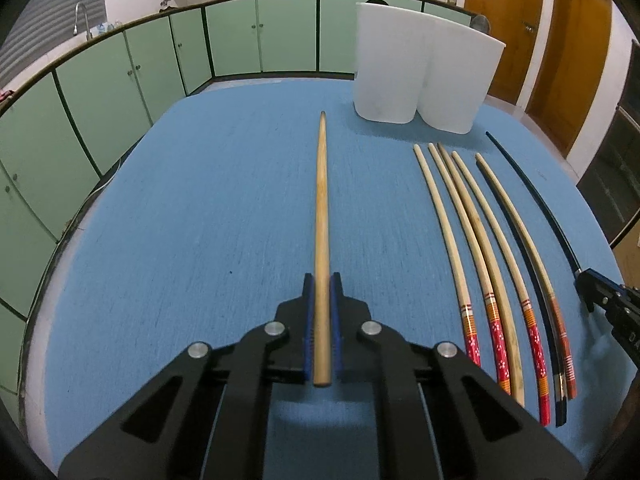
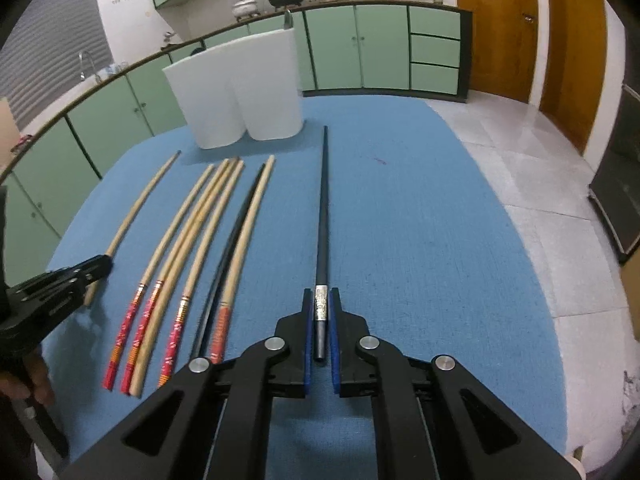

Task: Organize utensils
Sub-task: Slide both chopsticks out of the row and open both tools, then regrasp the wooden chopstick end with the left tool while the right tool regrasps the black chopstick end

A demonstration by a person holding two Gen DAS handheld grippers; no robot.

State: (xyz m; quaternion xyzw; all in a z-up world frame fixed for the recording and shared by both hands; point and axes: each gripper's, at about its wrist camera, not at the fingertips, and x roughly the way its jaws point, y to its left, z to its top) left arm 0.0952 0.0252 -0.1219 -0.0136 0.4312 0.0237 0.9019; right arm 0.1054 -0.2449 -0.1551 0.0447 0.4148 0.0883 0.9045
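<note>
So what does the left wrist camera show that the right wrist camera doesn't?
Only the left wrist view shows the left gripper shut along the plain wooden chopstick. Only the right wrist view shows the right gripper shut on the black chopstick, plus the bare tiled floor. Both show the two white containers, the row of loose chopsticks and the blue tablecloth.

- A table [image 1: 200, 200] covered with a blue woven cloth carries everything.
- Two white plastic containers [image 2: 240, 100] stand touching, side by side, at its far end.
- A row of chopsticks [image 2: 200, 240] lies lengthwise on the cloth, tips toward the containers: pale bamboo ones with red and orange patterned ends, one plain, and a thin black one among them.
- To either side of the row, a plain wooden chopstick [image 1: 322, 208] and a black chopstick [image 2: 323, 208] extend over the cloth.
</note>
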